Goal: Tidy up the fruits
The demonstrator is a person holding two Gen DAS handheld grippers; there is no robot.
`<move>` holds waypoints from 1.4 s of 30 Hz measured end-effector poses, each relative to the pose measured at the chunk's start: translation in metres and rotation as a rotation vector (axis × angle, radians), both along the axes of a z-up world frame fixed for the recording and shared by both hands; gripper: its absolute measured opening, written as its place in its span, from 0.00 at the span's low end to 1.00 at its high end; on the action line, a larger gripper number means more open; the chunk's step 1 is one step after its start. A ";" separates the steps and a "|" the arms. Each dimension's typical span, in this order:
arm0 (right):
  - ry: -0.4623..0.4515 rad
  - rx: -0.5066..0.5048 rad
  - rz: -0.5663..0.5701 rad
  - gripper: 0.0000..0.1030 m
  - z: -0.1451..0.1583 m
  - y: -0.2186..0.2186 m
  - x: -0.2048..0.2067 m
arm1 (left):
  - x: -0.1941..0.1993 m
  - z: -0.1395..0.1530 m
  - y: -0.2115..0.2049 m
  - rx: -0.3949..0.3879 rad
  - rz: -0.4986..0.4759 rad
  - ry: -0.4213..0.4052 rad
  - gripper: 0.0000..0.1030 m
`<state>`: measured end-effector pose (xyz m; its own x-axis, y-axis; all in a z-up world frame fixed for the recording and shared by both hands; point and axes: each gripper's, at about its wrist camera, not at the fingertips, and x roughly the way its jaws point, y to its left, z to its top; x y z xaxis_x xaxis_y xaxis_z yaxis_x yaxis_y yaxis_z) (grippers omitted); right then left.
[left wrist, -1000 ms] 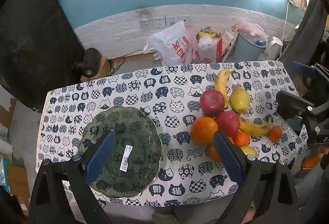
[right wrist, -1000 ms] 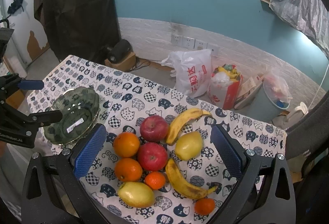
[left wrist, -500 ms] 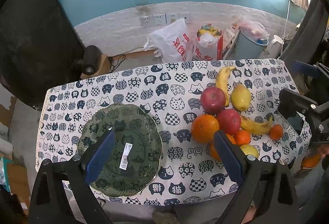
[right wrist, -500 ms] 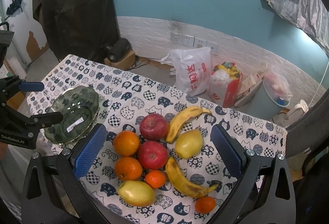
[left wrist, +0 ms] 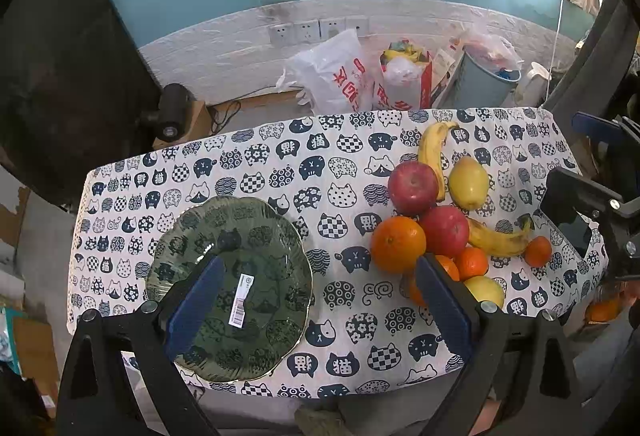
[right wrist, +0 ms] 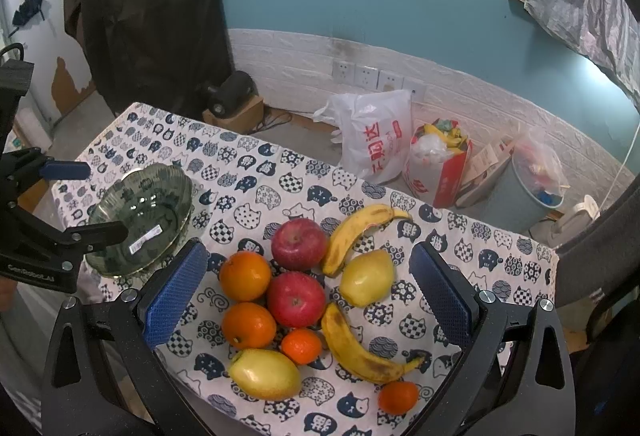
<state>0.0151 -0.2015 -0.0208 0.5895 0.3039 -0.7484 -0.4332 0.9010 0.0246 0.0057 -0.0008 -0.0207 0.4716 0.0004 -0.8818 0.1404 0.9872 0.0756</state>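
Note:
A green glass plate (left wrist: pixel 240 236) with a barcode sticker lies on the left of the cat-print tablecloth (left wrist: pixel 320 172); it also shows in the right wrist view (right wrist: pixel 152 196). A heap of fruit lies on the right: two red apples (right wrist: pixel 298 242), oranges (right wrist: pixel 245 275), two bananas (right wrist: pixel 352 232), two yellow pears (right wrist: pixel 368 278) and small tangerines (right wrist: pixel 301 346). My left gripper (left wrist: pixel 316 296) is open and empty above the table's near edge, between plate and fruit. My right gripper (right wrist: pixel 308 292) is open and empty above the fruit heap.
Beyond the table's far edge, plastic bags (right wrist: pixel 376 140), a red box (right wrist: pixel 436 164) and a bin (right wrist: pixel 536 192) stand on the floor by a white brick wall with sockets. A dark curtain (right wrist: pixel 152 8) hangs at the left.
Both grippers have drifted slightly back and up, so the table looks a little lower and smaller in each view. Nothing on the table has moved.

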 end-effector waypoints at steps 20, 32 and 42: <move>-0.006 -0.013 -0.007 0.97 -0.002 0.001 -0.001 | 0.000 0.000 0.000 0.002 0.001 0.000 0.94; -0.005 -0.018 -0.013 0.97 -0.003 0.000 -0.002 | 0.000 0.000 0.000 0.002 0.001 0.001 0.94; 0.017 -0.022 -0.012 0.97 -0.006 0.000 0.002 | 0.001 -0.005 0.000 0.011 -0.002 -0.003 0.94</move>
<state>0.0175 -0.2011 -0.0268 0.5804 0.2801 -0.7646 -0.4219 0.9066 0.0119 0.0071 -0.0011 -0.0260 0.4739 0.0090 -0.8805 0.1420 0.9861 0.0865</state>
